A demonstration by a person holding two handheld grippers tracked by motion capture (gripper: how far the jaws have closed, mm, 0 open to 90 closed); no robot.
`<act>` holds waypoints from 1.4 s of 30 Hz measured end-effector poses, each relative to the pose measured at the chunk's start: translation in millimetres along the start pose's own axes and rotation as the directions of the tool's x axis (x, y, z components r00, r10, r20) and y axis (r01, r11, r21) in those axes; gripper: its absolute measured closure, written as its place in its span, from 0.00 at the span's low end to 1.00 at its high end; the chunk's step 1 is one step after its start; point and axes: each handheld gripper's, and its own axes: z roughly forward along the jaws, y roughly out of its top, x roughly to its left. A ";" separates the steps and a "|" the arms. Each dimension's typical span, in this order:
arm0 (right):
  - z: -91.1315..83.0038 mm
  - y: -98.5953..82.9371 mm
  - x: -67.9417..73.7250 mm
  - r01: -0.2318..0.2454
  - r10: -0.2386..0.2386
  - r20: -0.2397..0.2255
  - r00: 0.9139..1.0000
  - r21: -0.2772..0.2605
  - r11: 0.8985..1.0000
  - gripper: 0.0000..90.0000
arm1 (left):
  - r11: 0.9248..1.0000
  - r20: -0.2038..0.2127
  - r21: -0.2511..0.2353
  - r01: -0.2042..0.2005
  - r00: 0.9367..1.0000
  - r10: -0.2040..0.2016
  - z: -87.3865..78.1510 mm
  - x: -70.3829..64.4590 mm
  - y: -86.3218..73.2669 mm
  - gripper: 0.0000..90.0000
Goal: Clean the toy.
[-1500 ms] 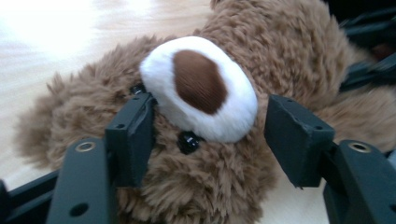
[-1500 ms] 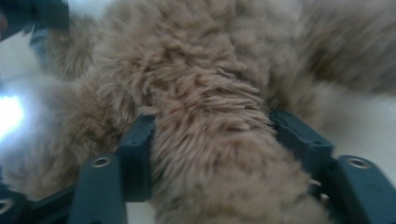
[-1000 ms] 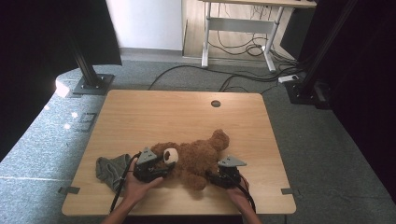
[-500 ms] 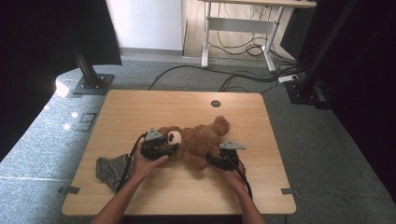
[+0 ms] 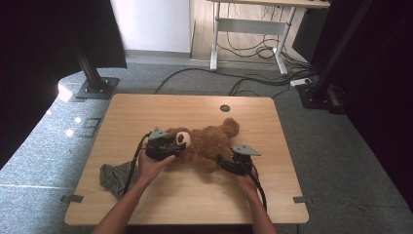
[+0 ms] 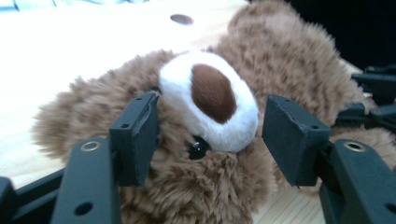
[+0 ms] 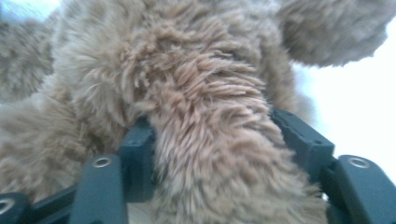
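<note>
A brown teddy bear [image 5: 209, 141] lies on its back across the middle of the wooden table [image 5: 195, 107], its white snout [image 6: 210, 93] turned toward my left side. My left gripper [image 5: 178, 145] straddles the bear's head. In the left gripper view its jaws sit wide apart on either side of the snout and press into the fur. My right gripper [image 5: 221, 163] is at the bear's lower end. In the right gripper view a furry limb [image 7: 210, 116] is squeezed between its two jaws.
A crumpled grey cloth [image 5: 113, 175] lies near the table's front left, just behind my left forearm. A round cable hole [image 5: 224, 107] sits at the table's far middle. Cables and desk legs [image 5: 243, 48] stand on the floor beyond.
Both grippers and the bear have moved away from the person, toward the table's middle. The grey cloth stayed behind at the front left.
</note>
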 end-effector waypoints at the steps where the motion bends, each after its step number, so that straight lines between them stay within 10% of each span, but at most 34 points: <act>1: -3.5 0.2 -0.5 0.002 -0.002 -0.003 1.000 -0.012 1.000 0.37 | 1.000 0.005 0.002 -0.013 1.000 0.013 -3.4 -0.9 2.0 0.39; 11: -32.1 7.0 5.8 0.020 -0.026 -0.056 0.998 -0.107 0.994 0.31 | 0.999 0.040 -0.023 -0.032 0.999 0.032 -40.1 -10.5 2.3 0.37; 42: -95.6 -31.5 5.7 0.087 -0.096 -0.106 0.990 -0.085 0.993 0.32 | 0.998 0.090 -0.049 0.032 0.996 -0.028 -131.9 2.0 -66.2 0.36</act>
